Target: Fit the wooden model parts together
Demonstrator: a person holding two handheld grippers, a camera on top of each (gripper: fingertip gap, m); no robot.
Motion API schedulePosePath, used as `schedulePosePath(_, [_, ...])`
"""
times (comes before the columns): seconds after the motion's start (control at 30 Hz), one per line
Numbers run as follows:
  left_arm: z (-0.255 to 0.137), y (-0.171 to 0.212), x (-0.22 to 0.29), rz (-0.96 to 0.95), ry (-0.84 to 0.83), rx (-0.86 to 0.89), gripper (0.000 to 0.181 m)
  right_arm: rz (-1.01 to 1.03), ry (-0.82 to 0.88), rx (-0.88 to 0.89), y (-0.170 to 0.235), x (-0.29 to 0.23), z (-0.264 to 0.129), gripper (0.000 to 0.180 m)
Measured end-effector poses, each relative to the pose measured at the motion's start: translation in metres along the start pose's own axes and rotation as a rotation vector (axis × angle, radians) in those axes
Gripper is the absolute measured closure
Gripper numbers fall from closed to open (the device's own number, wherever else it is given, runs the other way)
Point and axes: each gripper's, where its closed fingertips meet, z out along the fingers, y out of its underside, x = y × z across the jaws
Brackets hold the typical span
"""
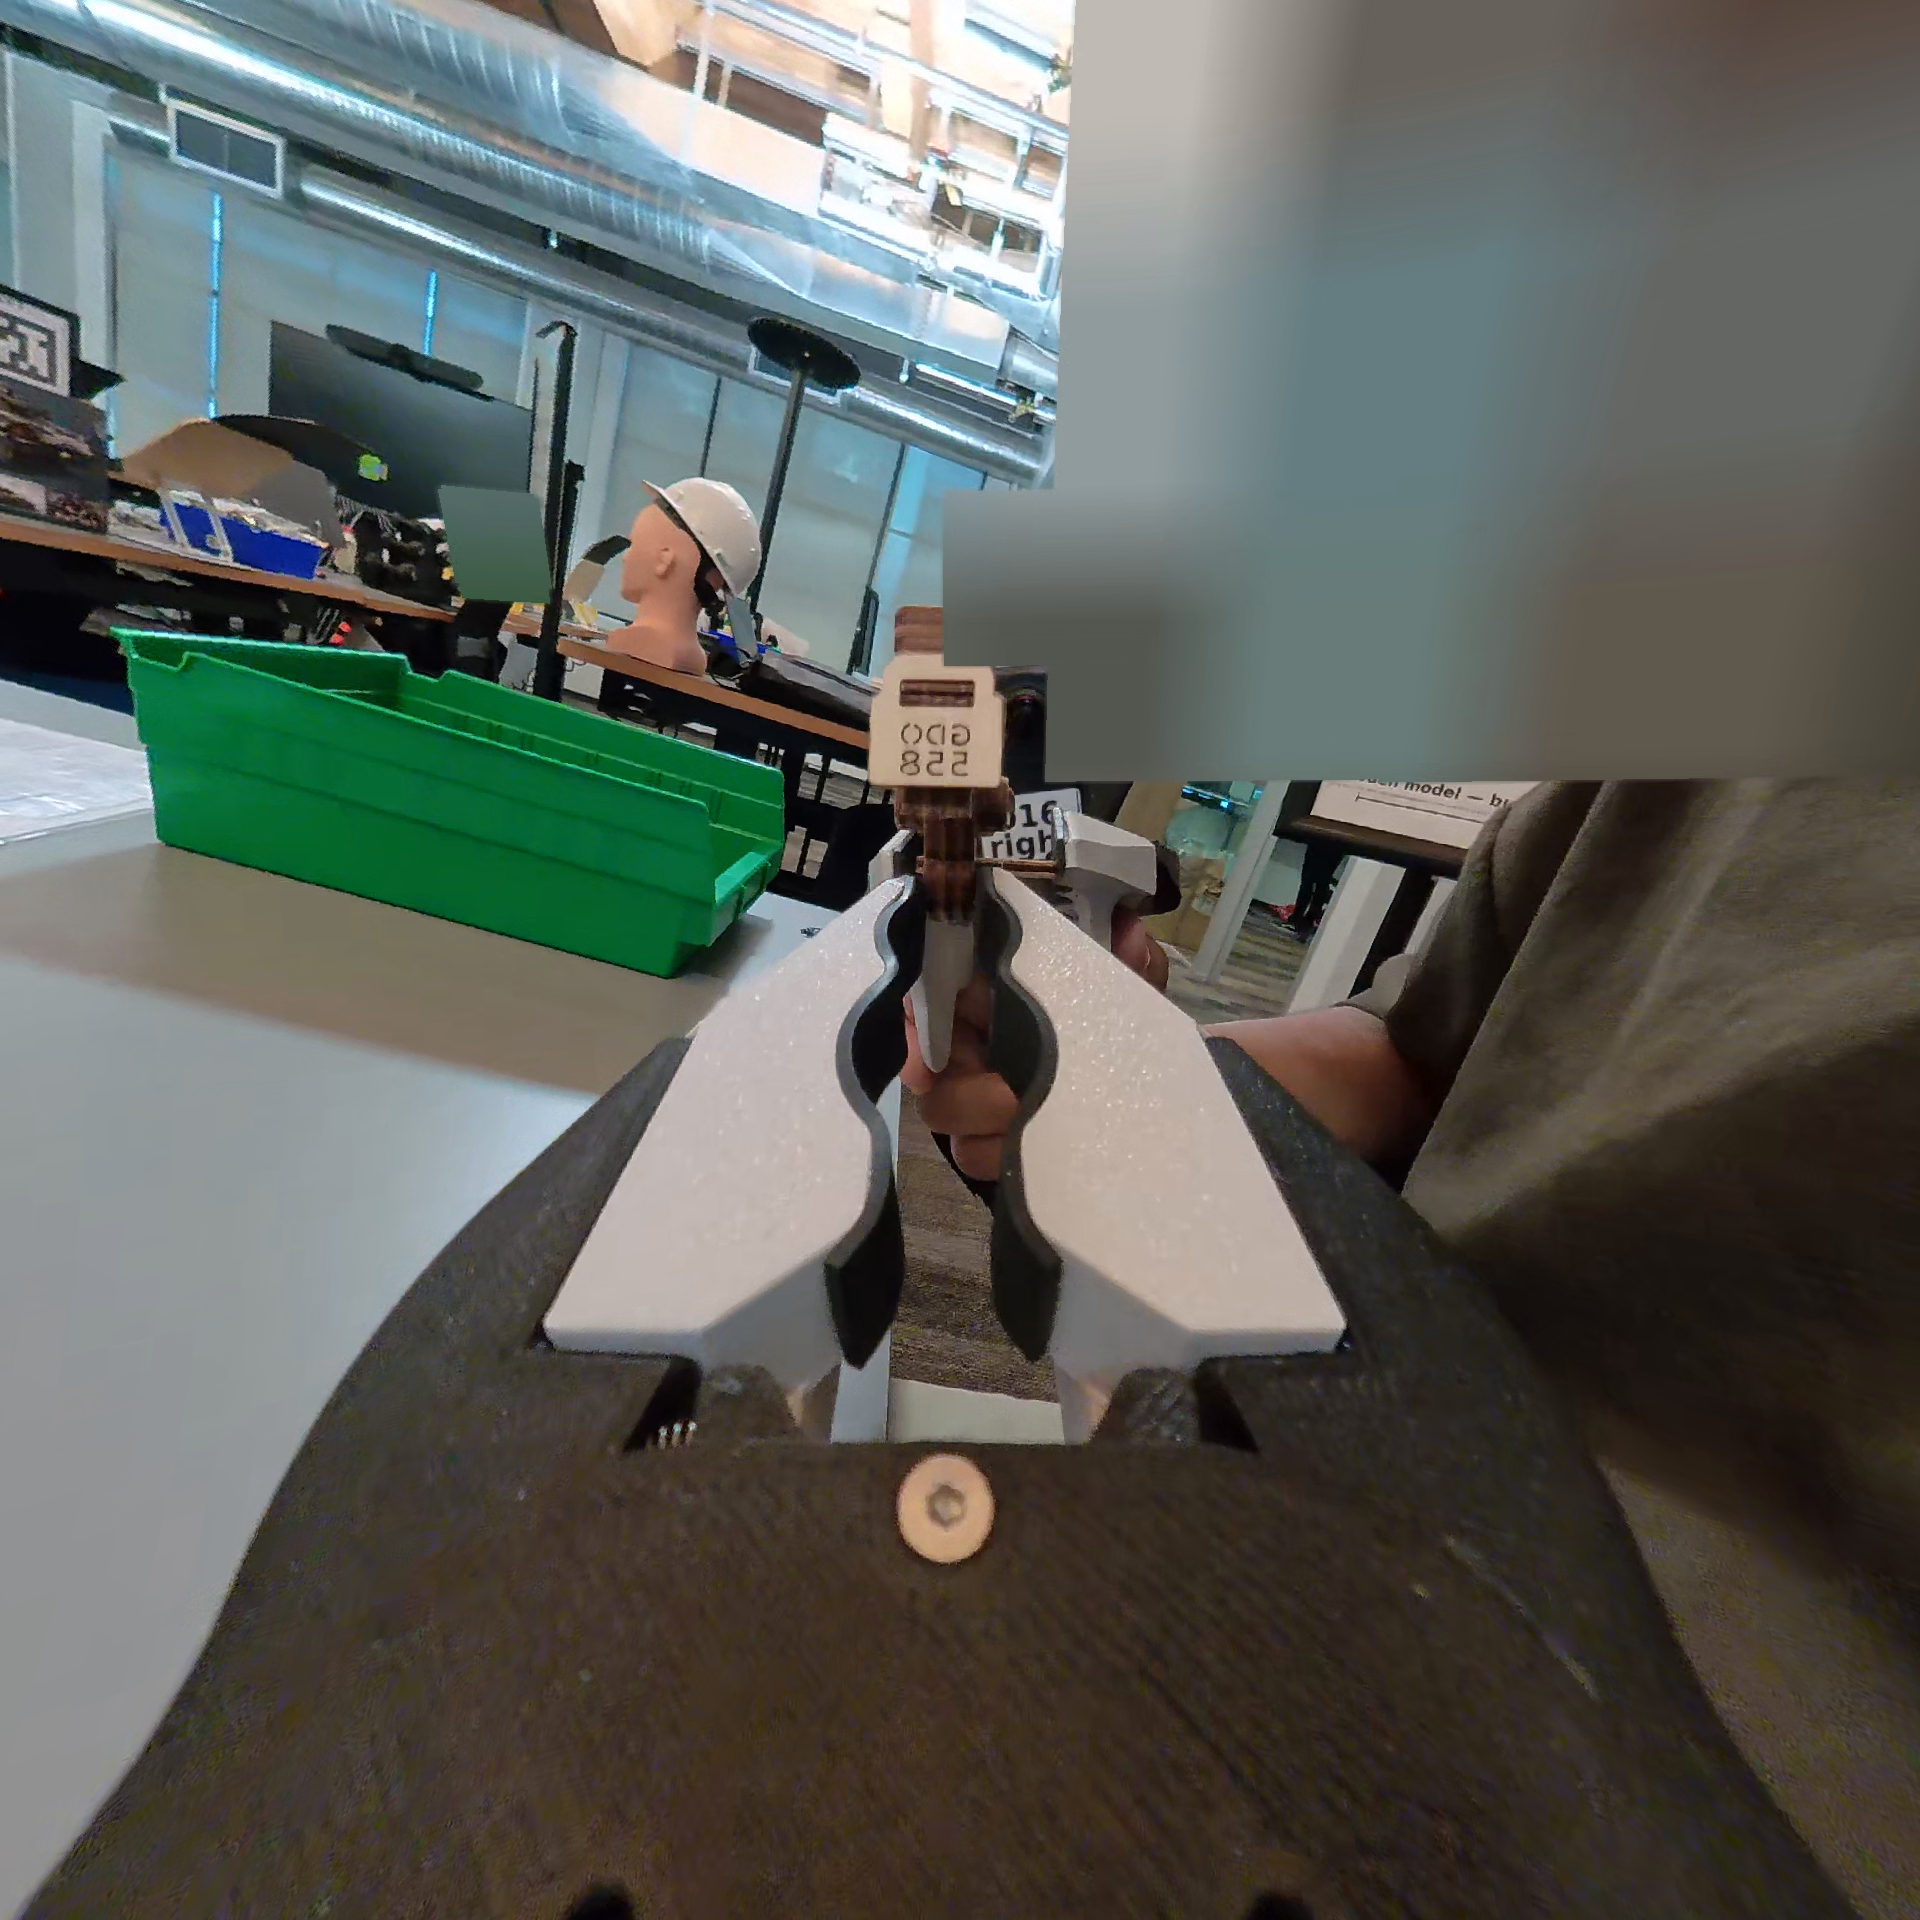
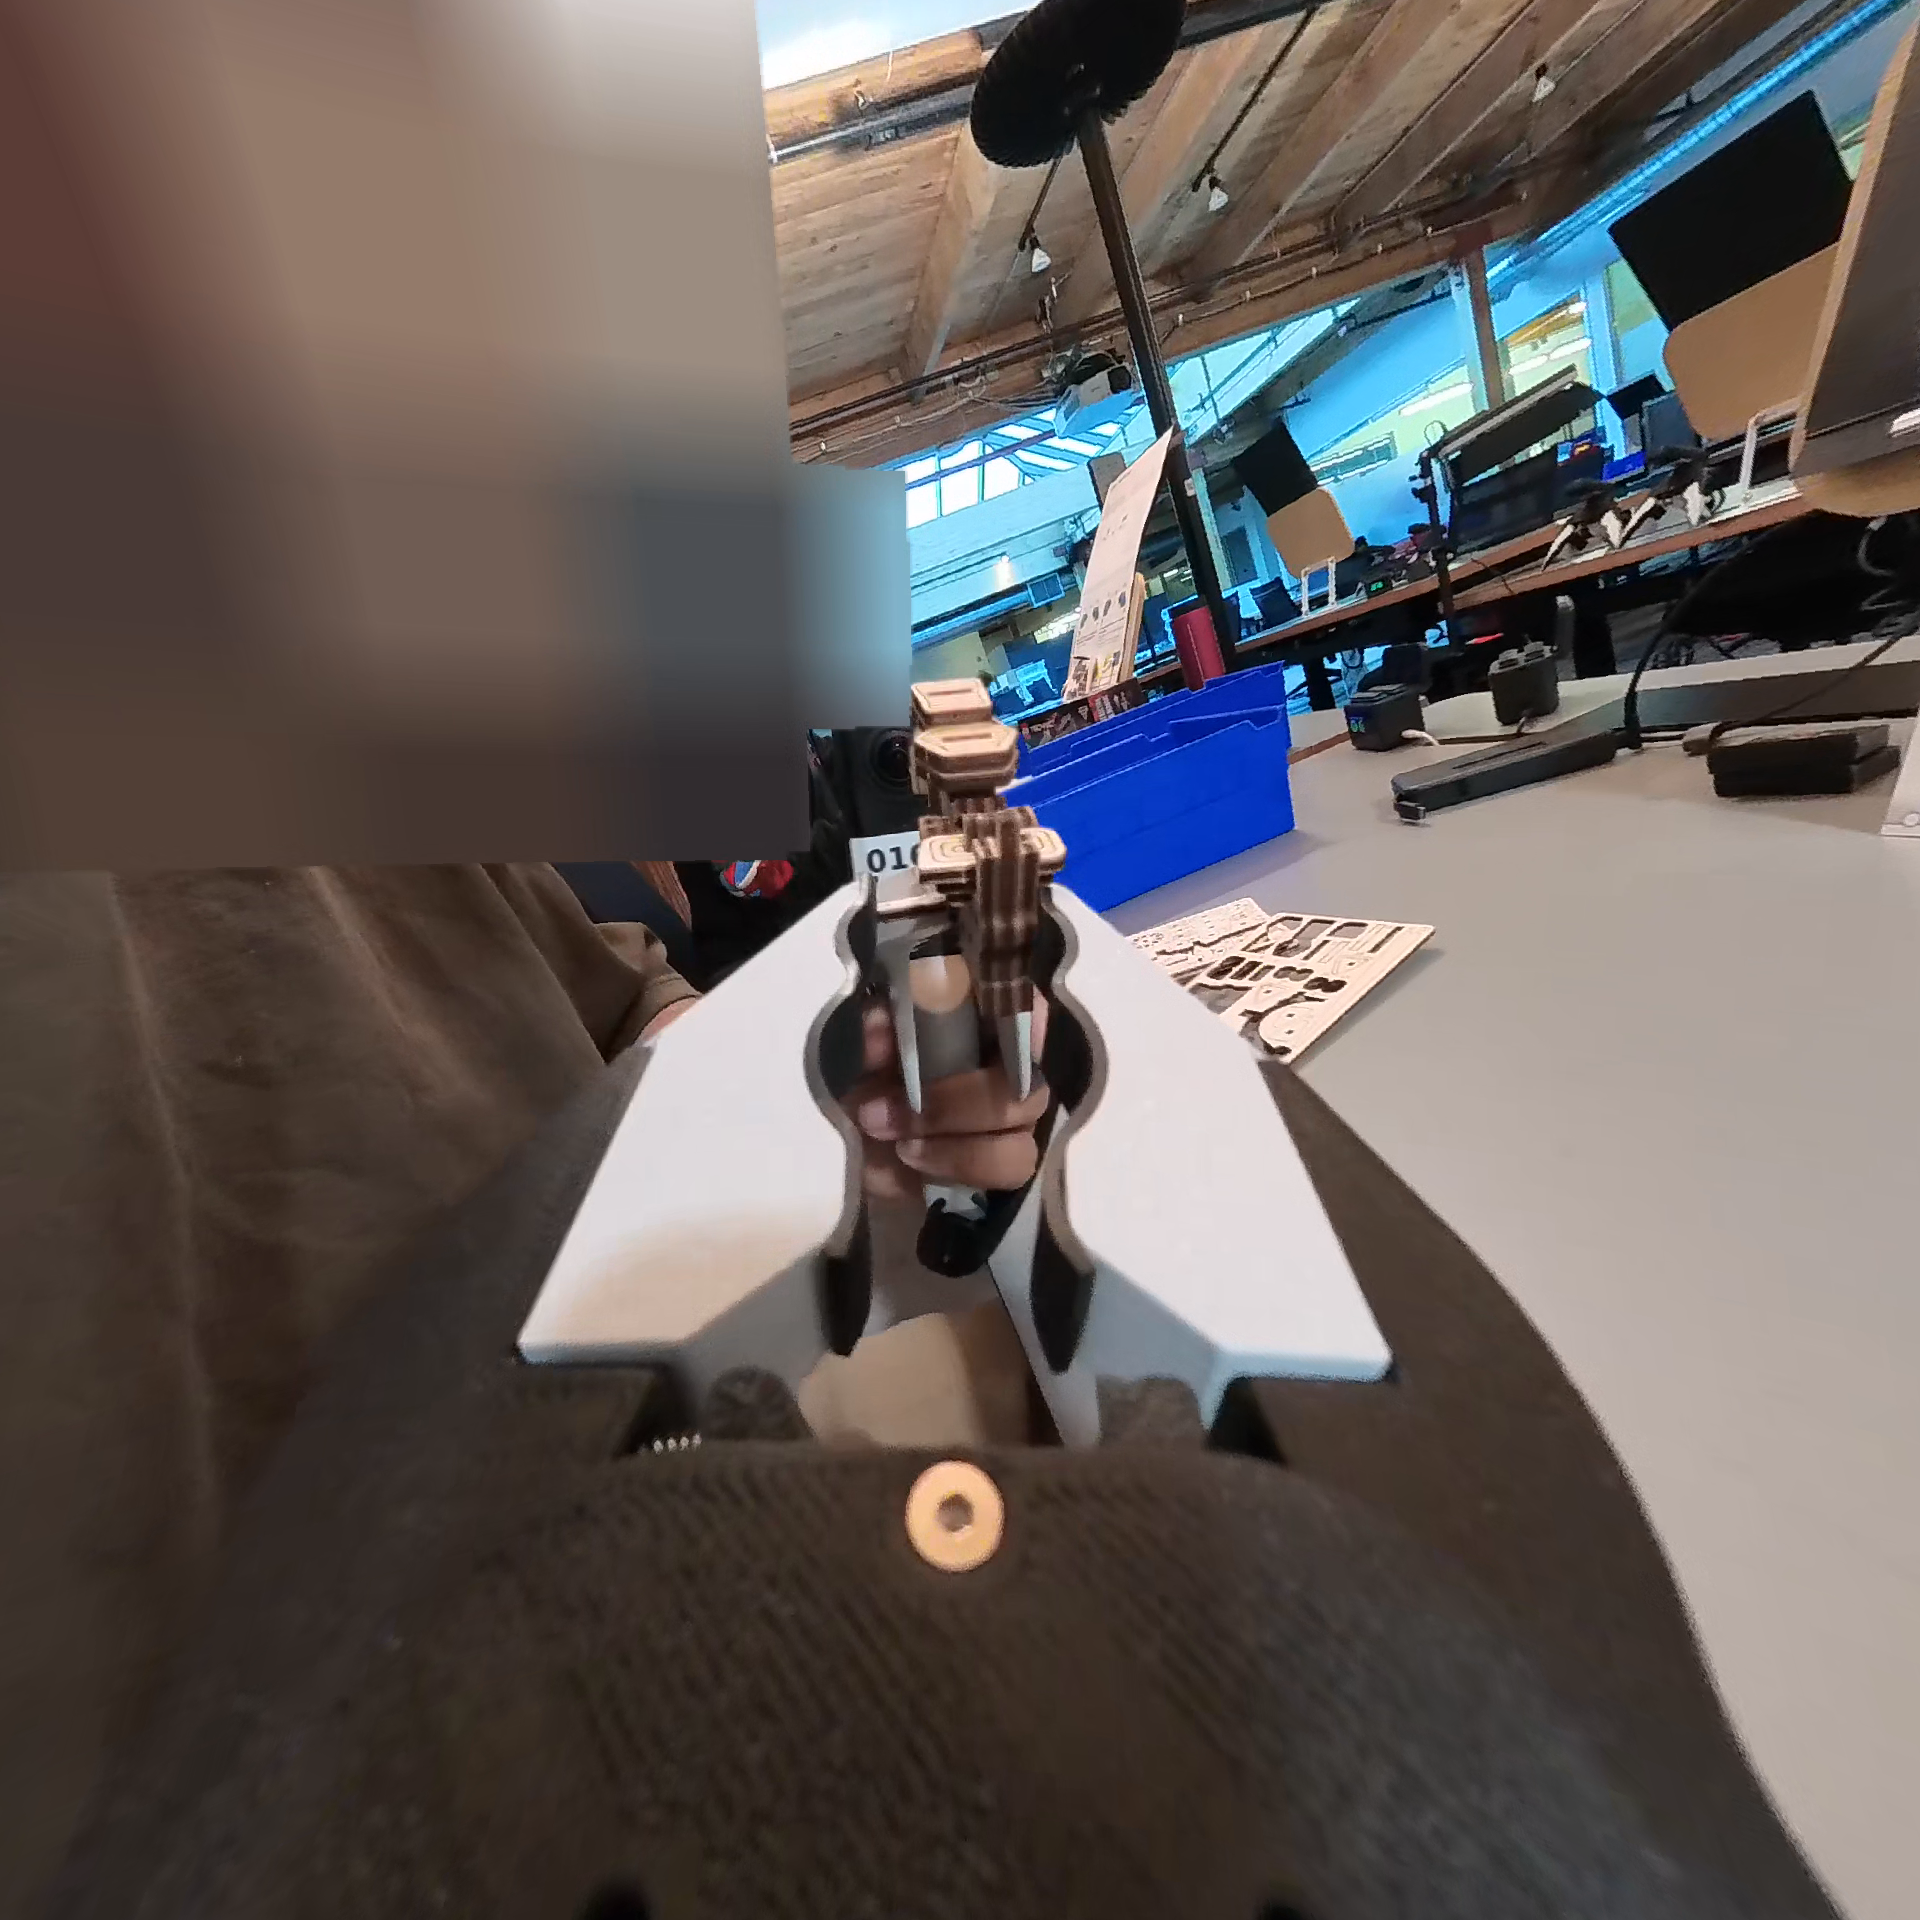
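Note:
A small wooden model (image 1: 940, 764), built of layered plywood pieces, is held up in the air between both grippers, which face each other. My left gripper (image 1: 948, 883) is shut on its lower part; a pale square plate with engraved marks tops it in this view. My right gripper (image 2: 961, 904) is shut on the same wooden model (image 2: 971, 831), whose stacked brown-edged layers stick up above the fingertips. The other gripper's grey fingers (image 1: 1101, 868) show just behind the model in each view. A person's hand (image 2: 935, 1132) shows through the gap between the right fingers.
A green bin (image 1: 447, 779) stands on the grey table (image 1: 260, 1091) to the left. A blue bin (image 2: 1164, 779) stands behind a flat plywood part sheet (image 2: 1278, 971) on the table at right. A person in an olive shirt (image 1: 1662, 1143) sits close behind the grippers. My two grippers' fingertips are within a few centimetres of each other.

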Motion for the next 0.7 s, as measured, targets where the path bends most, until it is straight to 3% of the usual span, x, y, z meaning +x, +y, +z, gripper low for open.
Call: schedulePosePath(0.7, [0.0013,0.0017,-0.0033,-0.009,-0.018,-0.003,0.173,-0.044,0.044,-0.055,0.0002,0.0031,-0.0001,0.153])
